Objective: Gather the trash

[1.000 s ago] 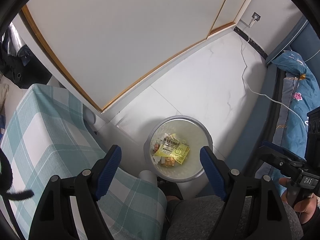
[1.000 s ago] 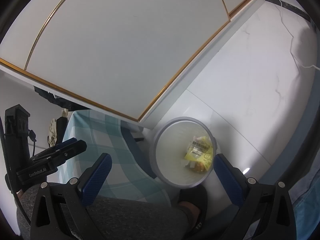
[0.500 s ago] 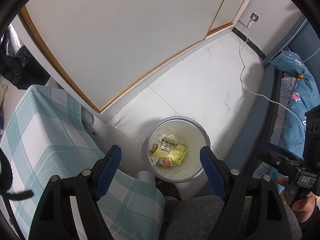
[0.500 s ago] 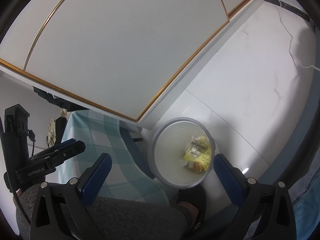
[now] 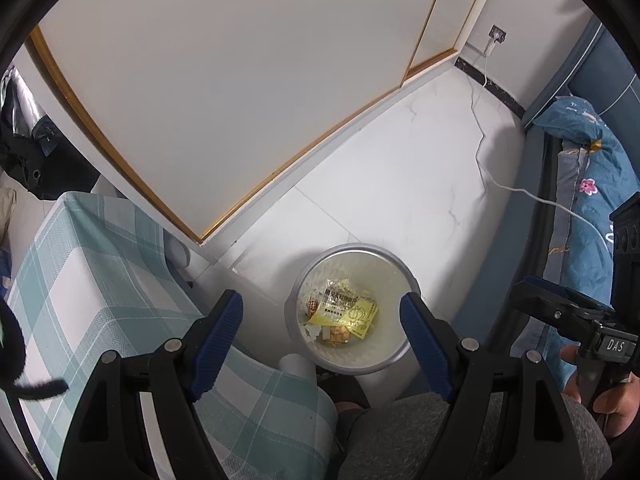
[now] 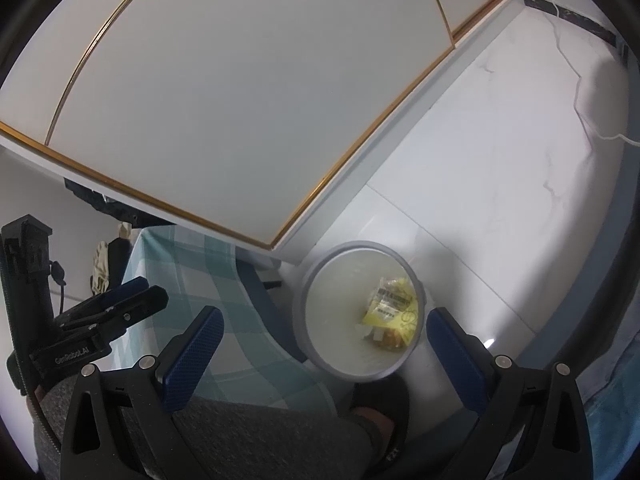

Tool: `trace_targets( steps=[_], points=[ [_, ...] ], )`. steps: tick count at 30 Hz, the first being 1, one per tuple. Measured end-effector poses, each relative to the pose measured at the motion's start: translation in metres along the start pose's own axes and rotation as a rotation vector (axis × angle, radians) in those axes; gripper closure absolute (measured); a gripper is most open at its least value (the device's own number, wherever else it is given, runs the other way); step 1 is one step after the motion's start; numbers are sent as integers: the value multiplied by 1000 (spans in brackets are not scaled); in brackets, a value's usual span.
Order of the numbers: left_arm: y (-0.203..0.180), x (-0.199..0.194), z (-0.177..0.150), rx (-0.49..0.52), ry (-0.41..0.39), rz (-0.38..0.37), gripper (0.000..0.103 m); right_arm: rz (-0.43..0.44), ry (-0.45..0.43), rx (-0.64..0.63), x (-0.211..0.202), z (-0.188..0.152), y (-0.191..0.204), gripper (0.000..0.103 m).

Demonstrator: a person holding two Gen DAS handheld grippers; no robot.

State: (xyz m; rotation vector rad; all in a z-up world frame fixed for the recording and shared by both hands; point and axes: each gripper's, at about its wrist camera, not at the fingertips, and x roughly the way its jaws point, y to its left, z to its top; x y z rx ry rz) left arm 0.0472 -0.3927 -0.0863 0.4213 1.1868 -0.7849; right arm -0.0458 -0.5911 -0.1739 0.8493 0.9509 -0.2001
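Nearest the lens, the left claw (image 5: 320, 328) stands wide open with nothing between its blue pads; the right claw (image 6: 320, 344) is spread just as wide and is also empty. Both point steeply down over the person's lap, where a grey trouser leg (image 5: 460, 432) and a dark shoe (image 6: 380, 412) show at the bottom edge.

Just beyond the fingertips, on the white tiled floor (image 5: 400, 184), sits a round grey bin (image 5: 394, 354). It lies below and ahead of both claws, framed almost squarely between the left one's fingers and slightly right of centre in the right wrist view. In its bottom lie a yellow wrapper (image 5: 352, 312) and some smaller scraps (image 5: 336, 334); the wrapper's long side runs roughly across the left claw's opening. I see no loose trash on the floor, so collecting may be nearly done, or the next piece is out of view.

To the left a checked cloth (image 5: 100, 280) covers a table. Farther off are the white cupboard doors (image 5: 240, 100), a white cable (image 5: 484, 152) and a blue bed (image 5: 592, 184).
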Motion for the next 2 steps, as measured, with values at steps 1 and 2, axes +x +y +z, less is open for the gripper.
trace_targets(
  steps=[1, 2],
  points=[
    [0, 0, 0, -6, 0, 3, 25, -3, -3, -2, -1, 0, 1, 1],
    [2, -1, -1, -14, -5, 8, 25, -5, -5, -3, -2, 0, 2, 1]
  ],
)
